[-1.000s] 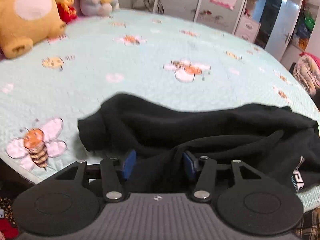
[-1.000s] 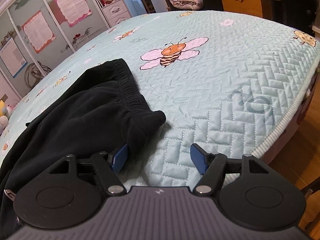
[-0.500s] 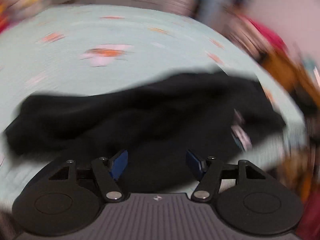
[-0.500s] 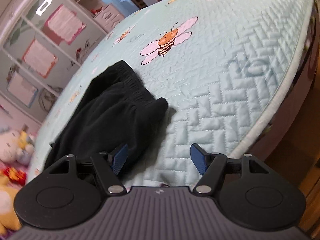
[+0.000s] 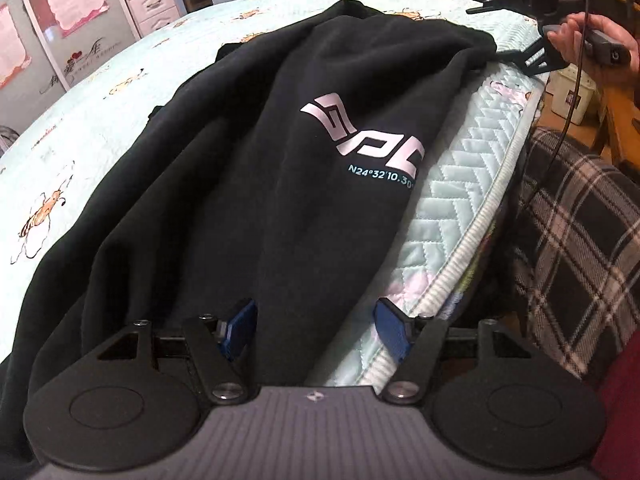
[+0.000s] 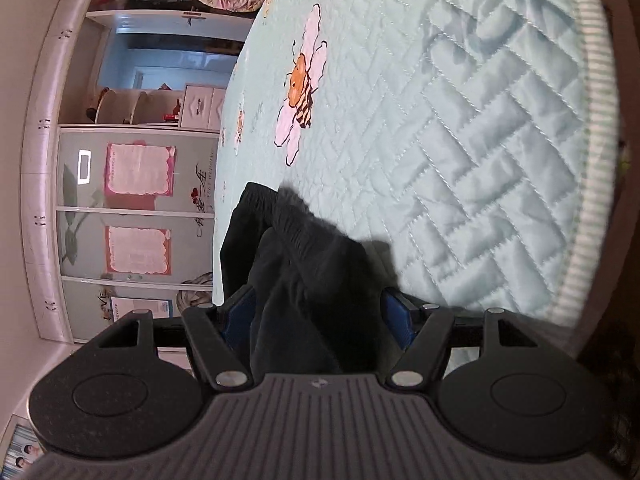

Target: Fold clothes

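Now the black trousers [image 5: 304,184] lie along the near edge of the bed [image 5: 460,184]. The left gripper [image 5: 316,330] has just been closing, cloth between its jaws but only the left pad touching, so not yet a pinch. The right gripper [image 6: 316,316] has also been closing, and the waistband end [image 6: 296,240] fills its gap; a firm clamp I cannot confirm. Best take full thickness at both ends before lifting, keeping the fabric taut. Since a second ago, both views have rolled and the logo [image 5: 360,136] now faces the left camera.

Soft indoor light, sharp frames, fisheye-bent edges.
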`<action>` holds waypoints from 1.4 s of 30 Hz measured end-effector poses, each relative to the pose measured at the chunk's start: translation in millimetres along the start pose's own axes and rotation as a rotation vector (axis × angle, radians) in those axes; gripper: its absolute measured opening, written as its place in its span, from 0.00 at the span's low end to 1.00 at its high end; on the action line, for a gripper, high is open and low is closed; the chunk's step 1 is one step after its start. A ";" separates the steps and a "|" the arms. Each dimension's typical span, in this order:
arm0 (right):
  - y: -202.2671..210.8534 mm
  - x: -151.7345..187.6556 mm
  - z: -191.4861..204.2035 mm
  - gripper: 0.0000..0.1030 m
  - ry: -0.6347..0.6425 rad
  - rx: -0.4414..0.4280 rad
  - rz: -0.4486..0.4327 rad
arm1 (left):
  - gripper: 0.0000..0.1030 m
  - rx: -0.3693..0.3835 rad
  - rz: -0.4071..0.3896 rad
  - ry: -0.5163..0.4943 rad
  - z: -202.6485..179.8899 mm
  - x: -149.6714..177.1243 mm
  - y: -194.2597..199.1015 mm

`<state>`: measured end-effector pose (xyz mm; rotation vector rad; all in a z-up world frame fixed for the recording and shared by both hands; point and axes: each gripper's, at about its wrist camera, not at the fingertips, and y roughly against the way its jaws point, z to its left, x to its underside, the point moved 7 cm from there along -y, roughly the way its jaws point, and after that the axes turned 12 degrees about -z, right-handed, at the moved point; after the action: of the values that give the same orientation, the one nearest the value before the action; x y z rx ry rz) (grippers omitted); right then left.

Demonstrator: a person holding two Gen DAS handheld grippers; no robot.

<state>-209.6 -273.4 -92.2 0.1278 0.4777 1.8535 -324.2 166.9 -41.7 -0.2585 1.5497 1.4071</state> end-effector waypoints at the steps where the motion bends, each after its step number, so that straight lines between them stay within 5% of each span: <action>1: -1.6 -0.3 1.0 0.50 0.023 0.011 0.001 | 0.53 0.008 -0.003 0.009 0.6 -0.7 0.5; 2: -3.3 -0.6 1.9 0.31 0.047 0.021 0.002 | 0.37 0.014 -0.004 0.015 1.9 -2.1 1.9; 3: -4.9 -1.0 2.9 0.24 0.070 0.032 0.003 | 0.19 0.018 -0.004 0.021 3.9 -3.8 4.0; 6: 3.0 1.5 8.7 0.17 0.185 0.036 -0.007 | 0.03 0.067 0.000 0.111 16.8 -6.1 16.1; 11: 27.6 2.4 18.8 0.12 0.527 0.091 -0.055 | 0.01 0.138 0.020 0.167 22.6 -1.1 34.5; 13: 30.9 -3.2 10.2 0.10 0.673 0.203 -0.078 | 0.03 0.128 0.040 0.181 24.5 2.0 32.7; 17: 42.6 -22.7 7.1 0.17 0.613 0.159 -0.115 | 0.12 0.129 0.029 0.320 37.8 -2.5 35.7; 21: 27.8 -30.3 25.2 0.44 0.616 0.058 -0.097 | 0.32 0.130 -0.057 0.460 55.1 -19.0 43.0; 28: -36.5 -22.5 45.7 0.45 0.748 0.019 0.039 | 0.43 0.073 -0.069 0.535 73.0 -23.5 37.7; 31: -51.0 -14.7 55.9 0.45 0.803 -0.017 0.080 | 0.44 0.030 -0.044 0.478 71.7 -23.1 26.8; 36: -60.6 0.3 68.1 0.24 0.896 -0.023 0.128 | 0.44 0.040 0.000 0.416 67.1 -19.2 1.6; 39: -58.9 0.4 68.8 0.14 0.909 -0.022 0.127 | 0.38 0.021 0.016 0.378 65.8 -17.2 -9.0; 40: -56.7 -2.4 68.7 0.06 0.894 -0.029 0.118 | 0.28 0.015 0.017 0.373 66.3 -16.9 -10.4; 41: -54.4 -5.6 68.7 0.03 0.876 -0.037 0.109 | 0.02 0.011 0.014 0.371 66.9 -16.9 -9.5; 42: -50.2 -9.0 69.4 0.01 0.849 -0.052 0.097 | 0.00 0.011 0.011 0.370 67.6 -16.9 -6.8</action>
<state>-139.9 -250.8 -47.0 -0.7097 1.0086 1.9568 -276.8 214.7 -22.4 -0.5277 1.8587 1.4138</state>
